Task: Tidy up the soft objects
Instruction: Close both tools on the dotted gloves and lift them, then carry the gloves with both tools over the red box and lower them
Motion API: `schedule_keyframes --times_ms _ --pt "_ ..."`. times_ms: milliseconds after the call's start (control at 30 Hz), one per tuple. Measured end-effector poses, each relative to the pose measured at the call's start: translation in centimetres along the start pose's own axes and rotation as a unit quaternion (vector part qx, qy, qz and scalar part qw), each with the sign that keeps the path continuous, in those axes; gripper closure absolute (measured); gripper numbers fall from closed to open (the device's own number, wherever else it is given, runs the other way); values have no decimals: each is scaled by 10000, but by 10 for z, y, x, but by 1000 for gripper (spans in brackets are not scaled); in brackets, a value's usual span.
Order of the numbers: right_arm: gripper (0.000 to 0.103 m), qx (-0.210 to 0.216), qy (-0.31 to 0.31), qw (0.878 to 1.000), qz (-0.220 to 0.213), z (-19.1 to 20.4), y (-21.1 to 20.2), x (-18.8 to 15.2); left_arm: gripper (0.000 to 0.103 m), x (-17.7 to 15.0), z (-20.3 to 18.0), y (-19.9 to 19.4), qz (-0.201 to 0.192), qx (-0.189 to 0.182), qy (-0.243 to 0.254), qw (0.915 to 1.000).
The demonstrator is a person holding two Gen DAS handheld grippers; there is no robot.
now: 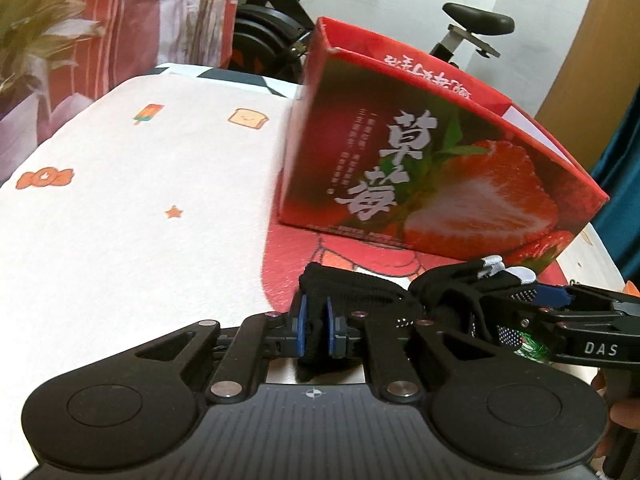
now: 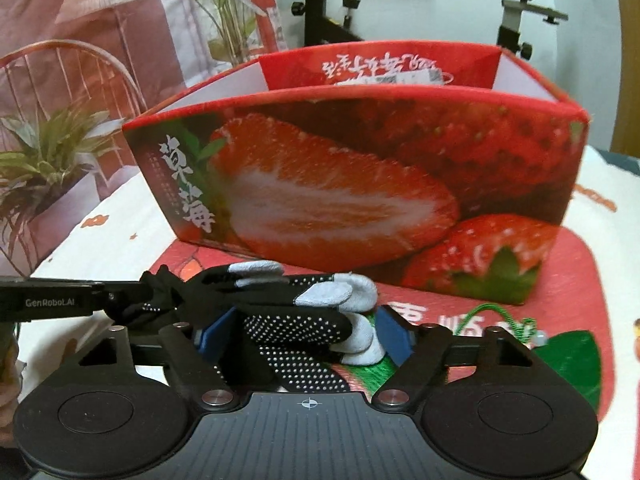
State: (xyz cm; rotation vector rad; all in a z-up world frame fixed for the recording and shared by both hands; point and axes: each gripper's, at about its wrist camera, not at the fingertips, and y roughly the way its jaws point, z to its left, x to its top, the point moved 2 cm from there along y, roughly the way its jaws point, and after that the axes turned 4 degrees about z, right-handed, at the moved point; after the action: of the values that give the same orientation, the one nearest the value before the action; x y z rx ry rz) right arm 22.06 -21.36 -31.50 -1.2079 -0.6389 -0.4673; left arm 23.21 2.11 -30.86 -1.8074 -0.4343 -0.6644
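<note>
The left gripper (image 1: 316, 330) is clenched on the cuff end of a black glove (image 1: 352, 284). Its two blue pads pinch the dark cloth tight. In the left wrist view the glove runs from the pads toward 3 o'clock, where the right gripper (image 1: 554, 296) comes in from the side.

In the right wrist view the right gripper (image 2: 302, 332) is grasping the glove (image 2: 296, 316) at its finger end. The glove has white dots and gray fingertips (image 2: 340, 294). The blue pads press on it from both sides. The left gripper (image 2: 112, 298) reaches in from 9 o'clock and grips the other end.

The glove lies just in front of a red strawberry box (image 2: 360, 184), which stands open at 12 o'clock. The box sits on a white blanket (image 1: 140, 200) with little pictures and a big red patch. A green cord (image 2: 500, 318) lies on the red patch at 3 o'clock. Behind the box stands an exercise bike (image 2: 516, 8).
</note>
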Motion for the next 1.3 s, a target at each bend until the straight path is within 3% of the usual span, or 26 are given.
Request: schedule_keyframes --times_ms 167,300,533,767,833,900,1300 --pt "48 49 -41 10000 42 4 7 0 89 -4 5 -4 -26 65 -69 10000" --pt "65 -7 -109 9999 27 5 8 -1 86 -7 5 -7 -31 128 -113 9998" --pt "83 65 -161 9998 55 9 7 -4 83 -9 8 -8 -5 118 -311 9994" --pt "89 60 -156 9999 46 11 4 -3 74 -11 10 -12 21 23 -518 9987" --pt "91 70 -144 9999 14 12 1 -3 78 -12 9 -12 11 -7 -516 9987" --pt "91 73 -127 9999 -34 13 -3 -3 93 -13 7 -12 -18 -116 -518 9986" --pt "92 317 -315 9954 -851 24 -64 25 94 6 -6 -60 -822 -296 -341 9956"
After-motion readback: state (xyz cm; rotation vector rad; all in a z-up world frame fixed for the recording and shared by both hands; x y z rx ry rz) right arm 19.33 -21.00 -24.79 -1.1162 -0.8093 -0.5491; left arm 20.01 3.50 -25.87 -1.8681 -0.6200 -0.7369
